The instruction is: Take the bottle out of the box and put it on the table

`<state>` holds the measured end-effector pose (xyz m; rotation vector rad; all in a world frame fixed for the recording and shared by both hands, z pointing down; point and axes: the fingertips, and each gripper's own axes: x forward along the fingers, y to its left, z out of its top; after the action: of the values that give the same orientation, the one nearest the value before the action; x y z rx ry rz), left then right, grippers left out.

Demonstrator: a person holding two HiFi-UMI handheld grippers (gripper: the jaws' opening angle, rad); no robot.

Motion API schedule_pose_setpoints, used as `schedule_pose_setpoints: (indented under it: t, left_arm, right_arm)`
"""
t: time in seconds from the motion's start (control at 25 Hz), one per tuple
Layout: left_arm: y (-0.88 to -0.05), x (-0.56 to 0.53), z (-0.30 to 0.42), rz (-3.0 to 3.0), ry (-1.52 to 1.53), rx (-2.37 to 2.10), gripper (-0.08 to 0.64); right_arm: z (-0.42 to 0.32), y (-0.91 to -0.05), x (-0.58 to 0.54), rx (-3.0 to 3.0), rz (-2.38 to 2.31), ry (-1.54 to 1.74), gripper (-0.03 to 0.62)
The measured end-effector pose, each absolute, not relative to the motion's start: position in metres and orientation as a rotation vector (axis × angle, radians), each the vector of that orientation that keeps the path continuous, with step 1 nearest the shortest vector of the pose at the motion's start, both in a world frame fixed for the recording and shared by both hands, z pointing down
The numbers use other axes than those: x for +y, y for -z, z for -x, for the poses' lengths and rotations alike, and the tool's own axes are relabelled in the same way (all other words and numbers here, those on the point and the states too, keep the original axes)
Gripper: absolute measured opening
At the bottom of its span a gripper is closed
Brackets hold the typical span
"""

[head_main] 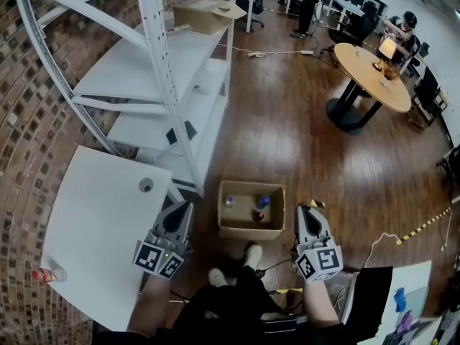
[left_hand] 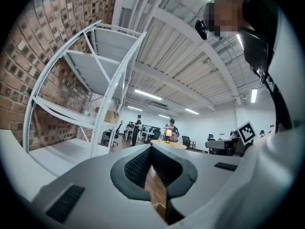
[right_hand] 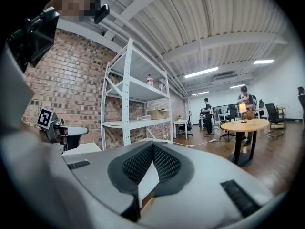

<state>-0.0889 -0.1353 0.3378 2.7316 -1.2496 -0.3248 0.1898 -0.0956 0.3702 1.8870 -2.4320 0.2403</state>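
An open cardboard box [head_main: 251, 228] stands on the wooden floor just ahead of my feet. Inside it stand a clear bottle [head_main: 230, 201] and a blue-capped bottle [head_main: 263, 203], with a red-topped item [head_main: 257, 215] beside them. The white table [head_main: 97, 221] is to the left of the box. My left gripper [head_main: 185, 207] hovers over the table's right edge, left of the box, shut and empty. To the right of the box my right gripper [head_main: 305, 209] is also shut and empty. In both gripper views the jaws meet with nothing between them [left_hand: 151, 147] [right_hand: 153, 144], pointing roughly level across the room.
On the table lie a red-labelled bottle [head_main: 47, 274] near its front left corner and a small round grey object [head_main: 146, 185]. A white shelving rack [head_main: 180, 85] stands beyond it. Further off are a round wooden table [head_main: 370, 67], floor cables [head_main: 273, 52] and people at desks.
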Motion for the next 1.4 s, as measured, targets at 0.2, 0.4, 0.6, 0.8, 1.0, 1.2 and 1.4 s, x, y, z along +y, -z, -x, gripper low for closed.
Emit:
schedule_pose_setpoints:
  t: [0.2,0.4,0.6,0.8,1.0,1.2,1.4]
  left_arm:
    - [-0.346,-0.144,0.068,-2.74,0.277,-1.22,0.0]
    - [-0.357,-0.166,0.047,-2.67,0.313,-1.186,0.0]
    - [-0.396,-0.188,0.023,-2.636,0.194,-1.184,0.0]
    - [-0.444,-0.207,0.005,-2.576,0.105,-1.186,0.0]
    - [-0.494,-0.23,-0.009,-2.539,0.057,-1.184,0.0]
    - [-0.57,-0.249,-0.036,-2.596,0.045,-1.142,0.0]
    - [-0.676,-0.28,-0.057,-2.681,0.17,-1.038,0.0]
  right_arm:
    - [-0.209,-0.387,-0.095,-2.388,-1.919,-0.298,0.005]
    - [-0.227,-0.403,-0.117,-2.383,-1.9,-0.343,0.005]
    - [-0.224,-0.446,-0.143,-2.388,-1.821,-0.453,0.005]
    - [-0.221,-0.493,-0.159,-2.39,-1.723,-0.565,0.005]
    - [-0.23,-0.539,-0.175,-2.372,-1.687,-0.62,0.005]
    - [-0.25,-0.606,-0.199,-2.385,-1.718,-0.565,0.005]
    - [-0.251,-0.719,-0.248,-2.452,-1.74,-0.409,0.005]
